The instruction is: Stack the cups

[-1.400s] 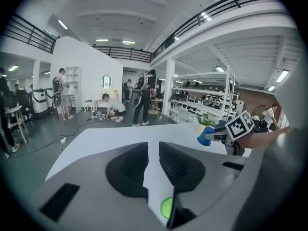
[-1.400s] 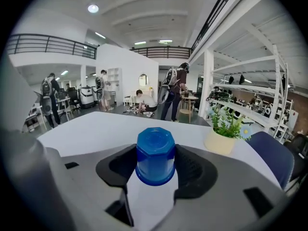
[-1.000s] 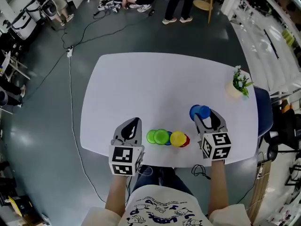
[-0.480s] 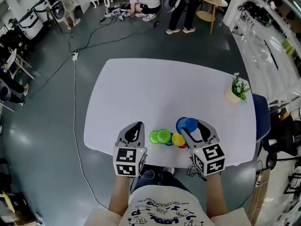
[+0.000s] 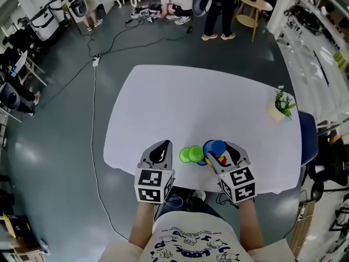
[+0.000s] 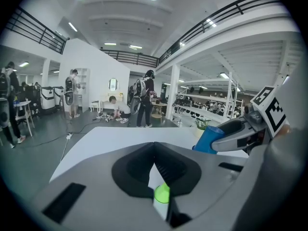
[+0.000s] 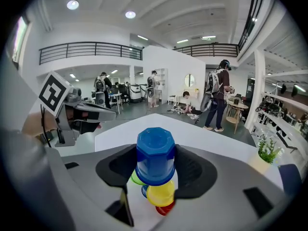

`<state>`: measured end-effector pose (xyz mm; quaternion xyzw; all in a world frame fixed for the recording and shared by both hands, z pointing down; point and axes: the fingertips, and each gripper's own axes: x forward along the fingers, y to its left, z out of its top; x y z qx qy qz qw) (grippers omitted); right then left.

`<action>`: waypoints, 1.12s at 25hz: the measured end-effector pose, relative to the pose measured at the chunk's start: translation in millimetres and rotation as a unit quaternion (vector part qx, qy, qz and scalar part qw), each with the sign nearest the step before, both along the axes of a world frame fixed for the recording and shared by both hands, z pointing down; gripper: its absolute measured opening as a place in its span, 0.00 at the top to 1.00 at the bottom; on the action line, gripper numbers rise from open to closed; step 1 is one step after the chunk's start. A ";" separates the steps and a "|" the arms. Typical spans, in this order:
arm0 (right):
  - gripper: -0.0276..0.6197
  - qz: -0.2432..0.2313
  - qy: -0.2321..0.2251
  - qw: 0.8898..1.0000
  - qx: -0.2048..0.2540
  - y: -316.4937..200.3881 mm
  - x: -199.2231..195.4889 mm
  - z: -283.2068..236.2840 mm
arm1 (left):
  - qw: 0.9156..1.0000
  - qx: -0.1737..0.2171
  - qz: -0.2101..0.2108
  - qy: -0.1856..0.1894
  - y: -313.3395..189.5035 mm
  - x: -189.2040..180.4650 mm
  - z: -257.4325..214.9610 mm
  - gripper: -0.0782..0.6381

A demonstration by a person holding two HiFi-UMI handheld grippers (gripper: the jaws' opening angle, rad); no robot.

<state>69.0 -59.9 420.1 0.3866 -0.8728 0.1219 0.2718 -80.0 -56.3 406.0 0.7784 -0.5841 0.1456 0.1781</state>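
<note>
Now the right gripper (image 5: 218,150) has swung in along the near edge of the white table (image 5: 180,97). Its jaws are clamped on the blue cup (image 7: 155,154), closed end up. A second ago that cup hung out past the right end of the row. This instant it hangs right above the yellow cup (image 7: 160,194), with the red cup (image 7: 165,209) peeking out just beneath. Whether blue touches yellow I can't tell from here.

The two green cups (image 5: 192,154) sit side by side at the left end of the row, close to the near edge, same spot as before. A second, smaller blue cup (image 7: 144,191) shows between green and yellow.

The left gripper (image 5: 159,148) waits left of the green cups at the near edge, jaws pressed together with nothing between them.

Over by the right edge, the small potted plant (image 5: 281,105) stands well apart from everything.
</note>
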 end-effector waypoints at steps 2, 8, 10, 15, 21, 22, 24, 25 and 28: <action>0.57 -0.005 0.002 1.000 -0.003 1.9 -3.5 4.1 | 1.000 -0.001 -0.002 -0.001 2.2 -2.0 0.9 0.87; 0.57 -0.017 0.014 1.000 -0.010 3.4 -10.9 15.1 | 1.000 -0.005 -0.008 -0.004 6.5 -8.2 3.5 0.87; 0.57 -0.020 0.016 1.000 -0.012 3.7 -12.7 17.7 | 1.000 -0.008 -0.009 -0.005 7.7 -10.1 5.4 0.87; 0.57 -0.024 0.024 0.999 -0.016 3.9 -15.1 25.4 | 1.000 -0.014 -0.010 -0.007 7.9 -12.0 9.3 0.87; 0.56 -0.027 0.029 0.999 -0.006 2.8 -16.3 27.4 | 1.000 -0.019 -0.004 -0.010 6.2 -8.7 12.4 0.87; 0.56 -0.027 0.029 0.999 -0.004 2.8 -16.3 26.8 | 1.000 -0.019 -0.004 -0.011 6.2 -8.1 12.6 0.87; 0.55 -0.026 0.026 0.999 0.001 2.6 -15.7 24.7 | 1.000 -0.019 -0.003 -0.012 6.1 -6.5 13.1 0.87; 0.54 -0.026 0.023 0.999 0.002 2.4 -15.4 23.3 | 1.000 -0.020 -0.002 -0.013 5.7 -5.6 13.1 0.87; 0.49 -0.027 0.006 1.000 0.005 2.2 -16.3 16.1 | 1.000 -0.019 -0.002 -0.013 4.1 -4.1 11.8 0.87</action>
